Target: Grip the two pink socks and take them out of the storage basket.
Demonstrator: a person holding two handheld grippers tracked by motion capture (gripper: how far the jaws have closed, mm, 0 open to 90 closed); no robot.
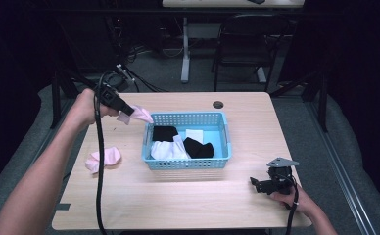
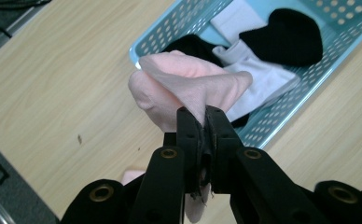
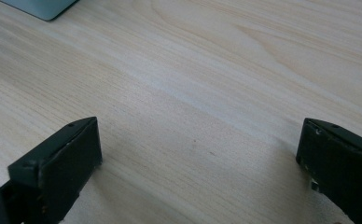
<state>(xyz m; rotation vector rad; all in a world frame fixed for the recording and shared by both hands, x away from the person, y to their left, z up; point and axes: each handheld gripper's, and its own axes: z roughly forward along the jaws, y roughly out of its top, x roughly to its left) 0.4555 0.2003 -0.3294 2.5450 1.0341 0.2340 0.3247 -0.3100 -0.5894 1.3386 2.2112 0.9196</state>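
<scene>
My left gripper (image 1: 125, 110) is shut on a pink sock (image 1: 138, 115) and holds it in the air just left of the blue basket (image 1: 187, 164), by its far left corner. In the left gripper view the pink sock (image 2: 184, 86) bunches above the closed gripper (image 2: 203, 116), with the basket (image 2: 291, 116) beyond. Black socks (image 1: 199, 147) and white socks (image 1: 167, 150) lie inside the basket. A second pink sock (image 1: 105, 157) lies on the table to the basket's left. My right gripper (image 1: 257, 185) rests open at the table's front right, with bare wood between its jaws (image 3: 198, 154).
The wooden table (image 1: 178, 200) has a round cable hole (image 1: 218, 104) near its far edge. A dark chair (image 1: 244, 39) and a white table leg (image 1: 185, 49) stand beyond the table. The left gripper's cable (image 1: 99, 166) hangs down across the table's left side.
</scene>
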